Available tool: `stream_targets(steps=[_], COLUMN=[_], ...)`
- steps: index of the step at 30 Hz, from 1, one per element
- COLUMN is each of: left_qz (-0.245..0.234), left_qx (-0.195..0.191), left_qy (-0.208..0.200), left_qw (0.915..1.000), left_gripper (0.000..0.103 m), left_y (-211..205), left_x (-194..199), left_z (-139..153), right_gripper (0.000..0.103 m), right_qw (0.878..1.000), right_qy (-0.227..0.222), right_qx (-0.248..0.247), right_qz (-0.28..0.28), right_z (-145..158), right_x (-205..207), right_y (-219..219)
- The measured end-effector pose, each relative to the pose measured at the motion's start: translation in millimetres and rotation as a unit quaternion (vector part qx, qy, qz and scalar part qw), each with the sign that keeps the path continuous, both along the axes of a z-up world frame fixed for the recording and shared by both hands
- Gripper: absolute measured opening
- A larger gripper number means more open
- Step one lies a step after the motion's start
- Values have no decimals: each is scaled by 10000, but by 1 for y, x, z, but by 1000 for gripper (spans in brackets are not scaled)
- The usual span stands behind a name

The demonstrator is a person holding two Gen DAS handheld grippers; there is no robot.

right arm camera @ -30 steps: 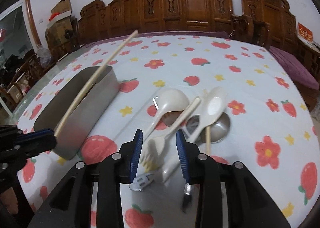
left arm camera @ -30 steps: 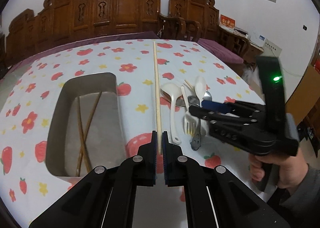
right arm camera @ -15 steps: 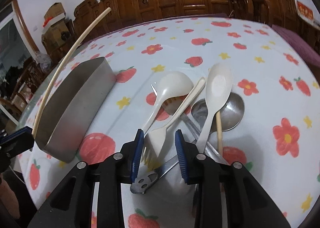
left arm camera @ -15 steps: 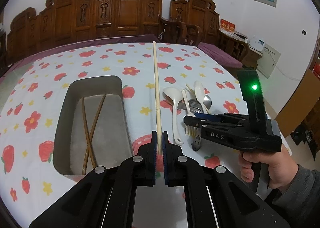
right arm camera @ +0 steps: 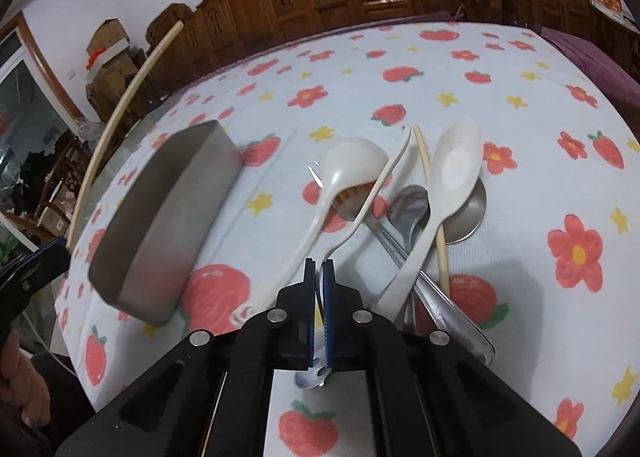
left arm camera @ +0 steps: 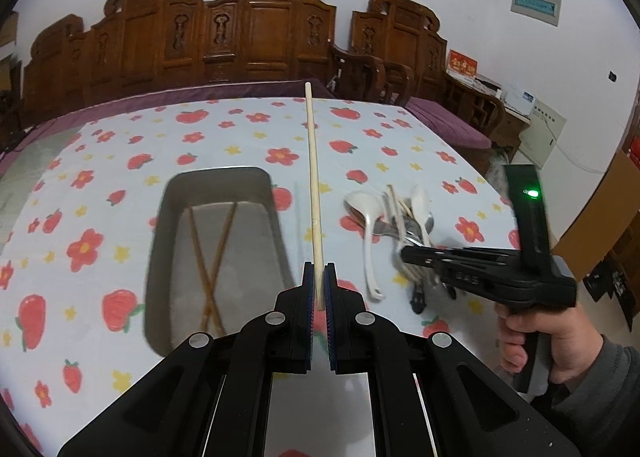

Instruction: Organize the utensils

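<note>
My left gripper (left arm camera: 319,277) is shut on the near end of a long pale chopstick (left arm camera: 313,177), which points away over the table beside the metal tray (left arm camera: 216,177). Two brown chopsticks (left arm camera: 212,253) lie crossed in the tray. My right gripper (right arm camera: 319,269) is shut on the head of a white plastic fork (right arm camera: 372,197) in the utensil pile. Around the fork lie a white soup spoon (right arm camera: 352,161), a flat white spoon (right arm camera: 452,169), metal spoons (right arm camera: 408,205) and a second pale chopstick (right arm camera: 420,145). The left wrist view shows the right gripper (left arm camera: 404,255) low over that pile (left arm camera: 400,213).
The strawberry-and-flower tablecloth (left arm camera: 192,137) covers the whole table. Carved wooden chairs (left arm camera: 272,29) line its far edge. A hand and grey sleeve (left arm camera: 560,357) hold the right gripper at the table's right side. A metal handle end (right arm camera: 312,377) lies under the right jaws.
The right jaws have closed on the white fork's head, and that gripper has rolled slightly. The left gripper has lifted a little with its pale chopstick.
</note>
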State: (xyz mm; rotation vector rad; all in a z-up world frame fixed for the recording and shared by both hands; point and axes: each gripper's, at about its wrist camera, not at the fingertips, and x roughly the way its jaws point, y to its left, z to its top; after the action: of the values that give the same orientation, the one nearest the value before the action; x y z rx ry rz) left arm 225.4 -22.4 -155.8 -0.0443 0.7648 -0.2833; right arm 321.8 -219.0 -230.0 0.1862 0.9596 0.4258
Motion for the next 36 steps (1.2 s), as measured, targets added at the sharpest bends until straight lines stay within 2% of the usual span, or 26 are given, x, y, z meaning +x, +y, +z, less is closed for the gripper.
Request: stream_targets(steps=[11,24,36], left_qz=[277,277,505], left_qx=[185,703,565], left_qy=[170,736,821], left_qw=[9993,9944,9937], left_gripper=[4,4,4], left_y=[39,53,64], left_x=[3,13,24], left_z=[-3,-33,-39], right_gripper=[4,4,4], right_qw=[9978,9933,9932], right_qy=[-560,-696,-733], right_qx=[-51,-303,-257], right_qz=[353,876,865], right_z=[33,33,37], right_x=[-29,-45,-48], right_y=[19,55,54])
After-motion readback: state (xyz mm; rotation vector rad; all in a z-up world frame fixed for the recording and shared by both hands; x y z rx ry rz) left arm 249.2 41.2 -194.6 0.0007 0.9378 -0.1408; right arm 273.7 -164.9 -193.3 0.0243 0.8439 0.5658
